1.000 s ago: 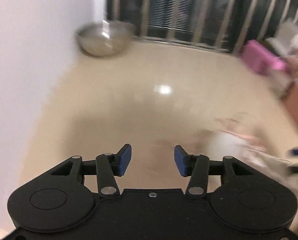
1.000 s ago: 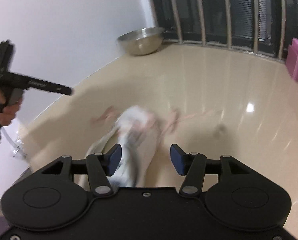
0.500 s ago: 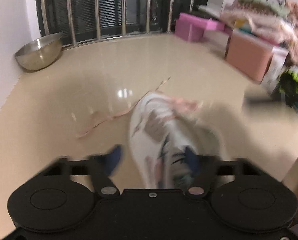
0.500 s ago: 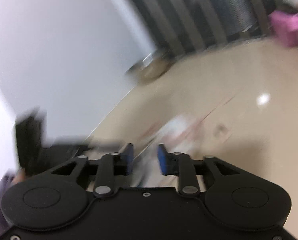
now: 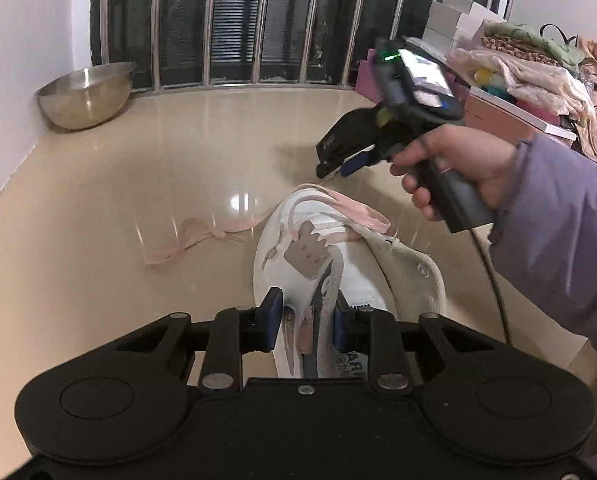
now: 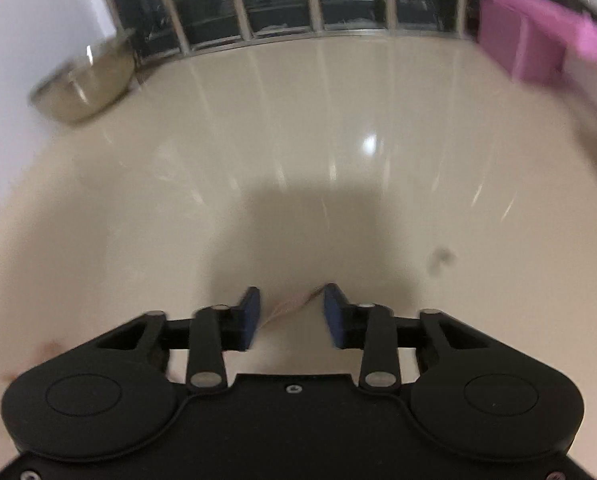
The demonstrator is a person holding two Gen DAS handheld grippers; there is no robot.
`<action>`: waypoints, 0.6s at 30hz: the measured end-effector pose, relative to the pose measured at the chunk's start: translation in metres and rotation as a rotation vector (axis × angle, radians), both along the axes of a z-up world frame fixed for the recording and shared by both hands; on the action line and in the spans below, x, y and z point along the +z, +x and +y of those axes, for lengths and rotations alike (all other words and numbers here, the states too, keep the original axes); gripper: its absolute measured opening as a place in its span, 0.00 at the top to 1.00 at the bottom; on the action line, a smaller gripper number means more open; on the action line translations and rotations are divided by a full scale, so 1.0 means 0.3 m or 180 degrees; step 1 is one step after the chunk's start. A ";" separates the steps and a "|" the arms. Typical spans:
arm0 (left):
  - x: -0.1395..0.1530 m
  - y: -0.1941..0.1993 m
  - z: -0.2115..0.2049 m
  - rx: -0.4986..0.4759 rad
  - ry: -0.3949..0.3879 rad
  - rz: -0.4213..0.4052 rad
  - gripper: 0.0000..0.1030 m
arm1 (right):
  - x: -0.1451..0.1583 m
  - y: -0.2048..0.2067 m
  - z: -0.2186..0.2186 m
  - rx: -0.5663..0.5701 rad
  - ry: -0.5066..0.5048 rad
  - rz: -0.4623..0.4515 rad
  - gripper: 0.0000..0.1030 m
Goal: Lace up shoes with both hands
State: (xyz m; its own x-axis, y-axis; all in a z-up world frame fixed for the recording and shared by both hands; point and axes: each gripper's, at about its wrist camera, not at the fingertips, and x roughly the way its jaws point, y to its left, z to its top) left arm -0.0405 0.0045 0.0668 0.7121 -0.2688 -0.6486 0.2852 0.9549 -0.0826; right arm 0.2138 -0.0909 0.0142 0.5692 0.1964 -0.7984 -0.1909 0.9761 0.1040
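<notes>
While the shoe (image 5: 318, 264) is clamped at the heel by the left gripper (image 5: 306, 316), the lace (image 6: 284, 308) tip is framed slantwise between the right gripper (image 6: 292, 300) jaws, which are apart.

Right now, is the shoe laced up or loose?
Mostly unlaced. The pink lace crosses only the toe end of the shoe; one end trails across the floor, and an upper eyelet is empty.
</notes>
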 end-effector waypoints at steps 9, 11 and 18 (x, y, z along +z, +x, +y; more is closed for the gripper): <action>0.009 0.050 0.132 0.0082 0.0240 -0.0013 0.73 | 0.103 -0.181 -0.213 -0.0035 -0.0494 -0.0693 1.00; 0.004 0.056 0.126 0.0090 0.0286 -0.0053 0.72 | 0.104 -0.224 -0.275 0.0075 -0.0527 -0.0457 0.98; -0.028 0.062 0.122 0.0178 0.0245 -0.0154 0.68 | 0.212 -0.527 -0.312 0.0809 0.1278 -0.0130 0.72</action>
State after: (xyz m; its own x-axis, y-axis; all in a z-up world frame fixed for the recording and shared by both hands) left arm -0.0218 0.0412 0.0586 0.7555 -0.1786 -0.6303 0.2333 0.9724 0.0040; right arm 0.0557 -0.1845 0.0778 0.4925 0.6219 -0.6089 -0.4302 0.7821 0.4508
